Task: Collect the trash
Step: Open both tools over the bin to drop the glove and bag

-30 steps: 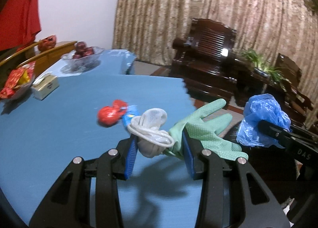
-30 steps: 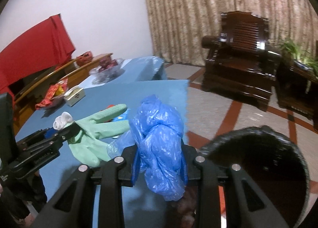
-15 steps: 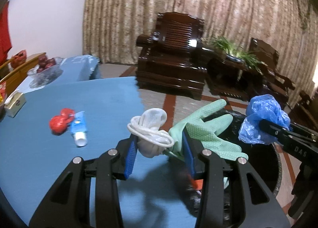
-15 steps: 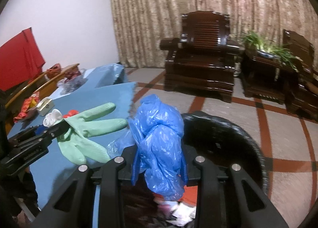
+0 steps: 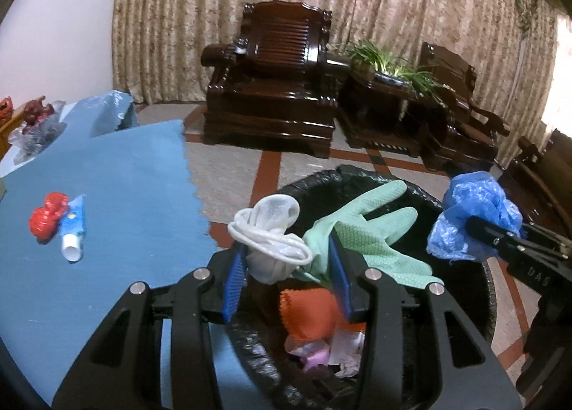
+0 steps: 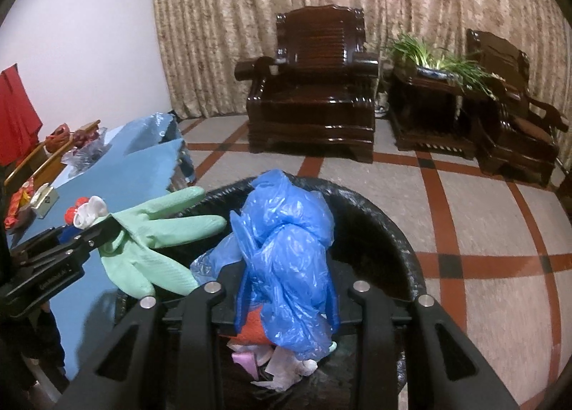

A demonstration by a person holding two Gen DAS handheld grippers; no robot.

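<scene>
Between its blue pads my left gripper (image 5: 287, 260) is shut on a green rubber glove (image 5: 371, 227) and a knotted white glove (image 5: 271, 227). Both hang over the black-lined trash bin (image 5: 357, 177). To its right, my right gripper (image 6: 286, 267) is shut on a crumpled blue plastic bag (image 6: 286, 242), also above the bin (image 6: 375, 217). An orange cloth (image 5: 307, 310) and paper scraps lie inside the bin. In the right wrist view the left gripper (image 6: 107, 227) shows at the left with the green glove (image 6: 161, 231). A red wrapper (image 5: 48, 220) and a blue tube (image 5: 73, 231) lie on the blue table (image 5: 118, 177).
The bin stands on the tiled floor right beside the table's edge. A dark wooden armchair (image 6: 314, 88), a side table with a plant (image 6: 429, 67) and a second chair (image 6: 514, 113) line the curtained wall. A fruit bowl (image 5: 35, 120) and a small box (image 6: 44, 201) sit further back on the table.
Both grippers have swung right and slightly down, from over the table to over the bin, still carrying their loads. The bin's inside has come into view beneath them.
</scene>
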